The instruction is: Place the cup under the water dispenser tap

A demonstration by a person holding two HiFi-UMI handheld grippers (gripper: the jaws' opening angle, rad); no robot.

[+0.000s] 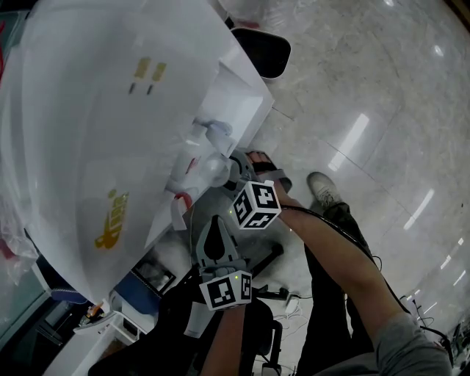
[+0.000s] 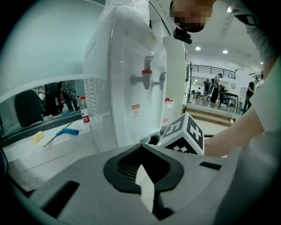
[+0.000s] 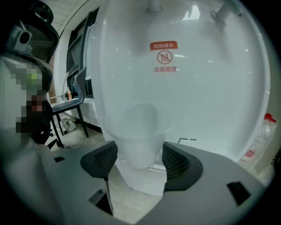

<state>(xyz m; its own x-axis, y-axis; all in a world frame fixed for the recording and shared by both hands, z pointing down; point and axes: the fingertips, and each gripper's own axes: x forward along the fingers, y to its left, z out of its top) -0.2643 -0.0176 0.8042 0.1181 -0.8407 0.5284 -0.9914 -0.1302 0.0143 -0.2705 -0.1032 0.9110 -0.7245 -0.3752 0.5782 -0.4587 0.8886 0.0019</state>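
A translucent plastic cup [image 3: 139, 140] stands upright between the pads of my right gripper [image 3: 139, 162], close against the white front of the water dispenser [image 3: 184, 88]. The jaws are wide and the pads [image 3: 178, 162] flank the cup without visibly pressing it. The bases of the taps [image 3: 153, 5] sit at the picture's top, above the cup. In the head view the right gripper [image 1: 222, 171] reaches under the taps [image 1: 211, 134], where the cup [image 1: 212, 170] shows faintly. My left gripper [image 1: 214, 225] hangs behind it, shut and empty [image 2: 141, 151], aimed at the dispenser's red tap [image 2: 146, 74].
The big water bottle [image 1: 95, 125] fills the head view's left. A small bottle [image 2: 84, 115], a blue-handled tool [image 2: 66, 132] and a yellow sponge [image 2: 38, 136] lie on a counter to the dispenser's left. An office chair [image 3: 70, 103] stands on the floor left of the dispenser. My shoe [image 1: 323, 191] is near the base.
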